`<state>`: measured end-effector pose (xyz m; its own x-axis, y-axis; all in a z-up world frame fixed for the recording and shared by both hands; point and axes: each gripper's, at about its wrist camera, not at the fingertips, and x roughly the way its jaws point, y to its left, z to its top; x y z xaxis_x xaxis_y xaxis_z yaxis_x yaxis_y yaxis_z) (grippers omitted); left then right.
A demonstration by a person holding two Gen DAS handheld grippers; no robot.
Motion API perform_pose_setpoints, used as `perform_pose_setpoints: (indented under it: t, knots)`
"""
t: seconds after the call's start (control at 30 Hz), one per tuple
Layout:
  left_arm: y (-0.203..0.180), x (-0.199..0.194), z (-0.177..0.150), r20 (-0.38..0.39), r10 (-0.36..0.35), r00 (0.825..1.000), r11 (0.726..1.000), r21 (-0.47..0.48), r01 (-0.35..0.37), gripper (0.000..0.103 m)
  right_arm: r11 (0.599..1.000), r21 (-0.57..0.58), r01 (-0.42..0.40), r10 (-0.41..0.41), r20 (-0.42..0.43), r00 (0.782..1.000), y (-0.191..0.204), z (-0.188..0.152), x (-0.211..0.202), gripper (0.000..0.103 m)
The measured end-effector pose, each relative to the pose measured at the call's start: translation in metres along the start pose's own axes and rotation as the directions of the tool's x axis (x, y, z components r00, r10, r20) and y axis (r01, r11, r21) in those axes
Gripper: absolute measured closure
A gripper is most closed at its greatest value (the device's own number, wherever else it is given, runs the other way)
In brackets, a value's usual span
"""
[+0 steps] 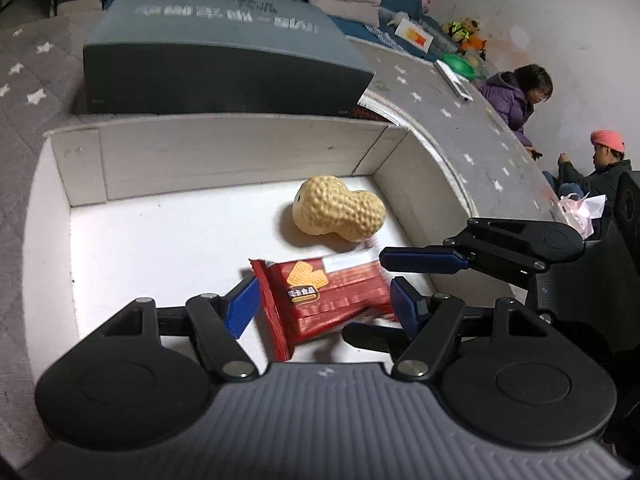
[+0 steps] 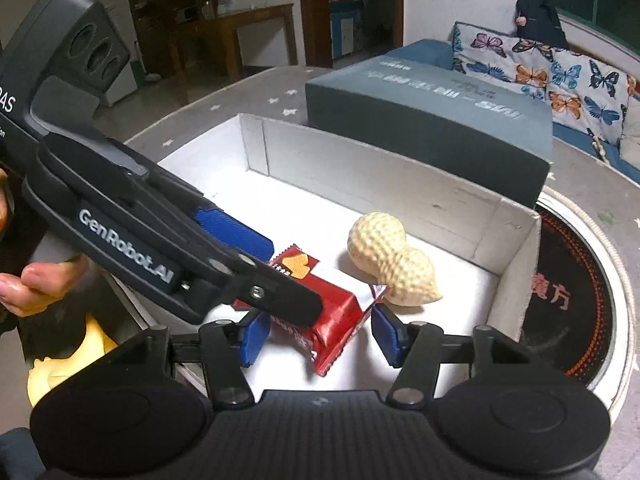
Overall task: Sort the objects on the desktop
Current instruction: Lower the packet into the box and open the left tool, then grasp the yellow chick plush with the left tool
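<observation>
**Wafer pack and peanut toy lying in the white box**

A round bench (image 1: 476,136) under a grey, star-printed cover is carrying a shallow white box (image 1: 224,152), with a larger dark grey box (image 1: 224,40) sitting behind it. Beyond them a sofa with butterfly cushions (image 2: 560,68) is lining the wall, and two people are sitting low beside the bench's far edge.

Inside the white box a red wafer pack (image 1: 320,300) is lying flat on the floor, glossy, with a wafer picture and a crimped seam at each end. In the left wrist view its long axis is running roughly left to right, one crimped end pointing towards the camera's lower left. Just beyond it a pale yellow, dimpled peanut toy (image 1: 338,212) is resting on its side, its long axis angling towards the box's right wall.

The left hand-held gripper (image 1: 324,304) is straddling the pack, its blue pads standing apart at either side; whether they are pressing the wrapper I cannot tell. The right hand-held gripper (image 2: 316,338) is likewise spread around the pack's other end, its pads showing a gap.
</observation>
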<state>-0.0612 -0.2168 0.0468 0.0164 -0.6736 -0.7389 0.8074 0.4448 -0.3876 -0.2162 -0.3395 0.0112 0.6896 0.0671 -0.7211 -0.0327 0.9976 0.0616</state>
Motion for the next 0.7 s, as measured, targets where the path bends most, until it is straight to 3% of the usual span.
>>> perform_pose_setpoints:
  t: [0.2, 0.43, 0.7]
  knots:
    - [-0.013, -0.029, -0.009, 0.064, 0.015, 0.998, 0.999, 0.03, -0.017, 0.032, 1.0, -0.016, 0.012, -0.011, 0.071, 0.997, 0.011, -0.005, -0.032, 0.033]
    - [-0.036, -0.073, -0.044, 0.134, 0.009, 0.991, 0.996, 0.088, -0.021, 0.032, 0.999, -0.053, -0.011, 0.019, 0.16, 0.987, 0.034, -0.025, -0.083, 0.024]
    - [-0.061, -0.095, -0.083, 0.15, -0.015, 0.989, 0.988, 0.154, -0.008, 0.032, 0.995, -0.084, -0.061, 0.072, 0.137, 0.988, 0.061, -0.062, -0.107, 0.02]
